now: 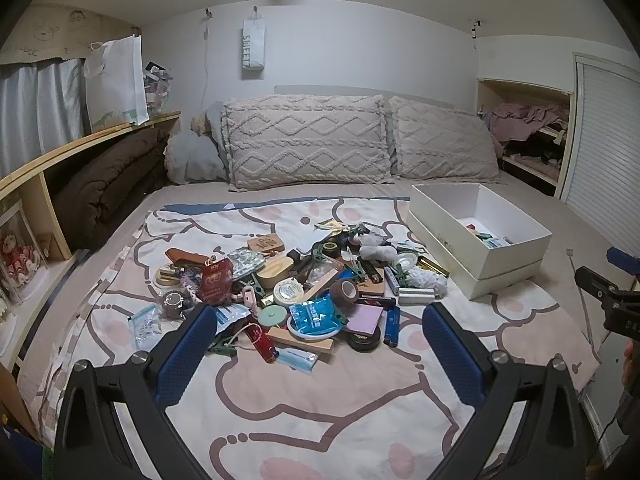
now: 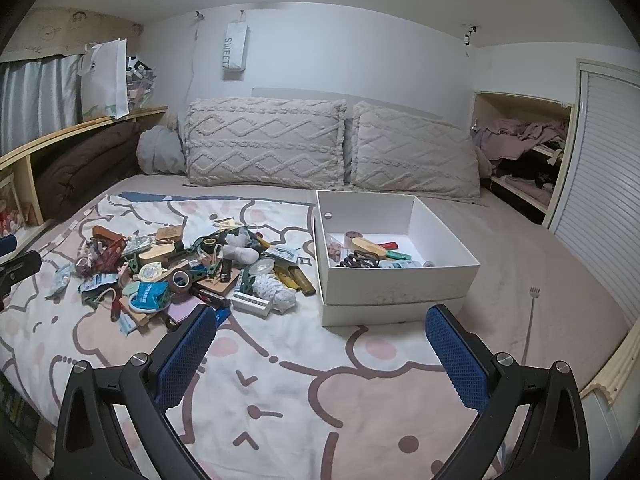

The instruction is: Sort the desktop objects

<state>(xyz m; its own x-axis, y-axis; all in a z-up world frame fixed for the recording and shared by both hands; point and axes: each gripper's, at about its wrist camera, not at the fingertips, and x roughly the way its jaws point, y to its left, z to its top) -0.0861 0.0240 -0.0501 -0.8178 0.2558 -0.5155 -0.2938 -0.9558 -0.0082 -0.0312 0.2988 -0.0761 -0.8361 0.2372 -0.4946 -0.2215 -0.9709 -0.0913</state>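
- Evidently mid-sort: both sets of tongs hang open and empty over a bed, with a heap of small desktop objects (image 1: pixel 304 292) piled on a cartoon-print blanket (image 1: pixel 280 412) and a white box (image 2: pixel 396 276) waiting on the right.
- Left tongs (image 1: pixel 320 344) hover at the near edge of the heap, blue pads spread wide with nothing between them; a blue gel pack (image 1: pixel 314 314), a pad of lilac sticky notes (image 1: pixel 365 318) and a red lighter (image 1: pixel 262 342) lie closest to them.
- Right tongs (image 2: pixel 320 344) are likewise spread and bare, aimed at the blanket between the heap and the box; a blue lighter (image 2: pixel 222 314) sits just beside the left pad.
- Inside the box lie a few things already: a wooden oval (image 2: pixel 368 247), a dark claw clip (image 2: pixel 358 261), a green lighter (image 2: pixel 398 256) and some others too small to name.
- By these signs the sort is in its early part, with most of the heap not yet dealt with, and the step in hand looks like choosing the next item.
- A next pick would call for lowering one pair onto a loose piece at the heap's near rim, closing on it alone, then carrying it right and over the box wall.
- Overlapping pieces may drag neighbours along.
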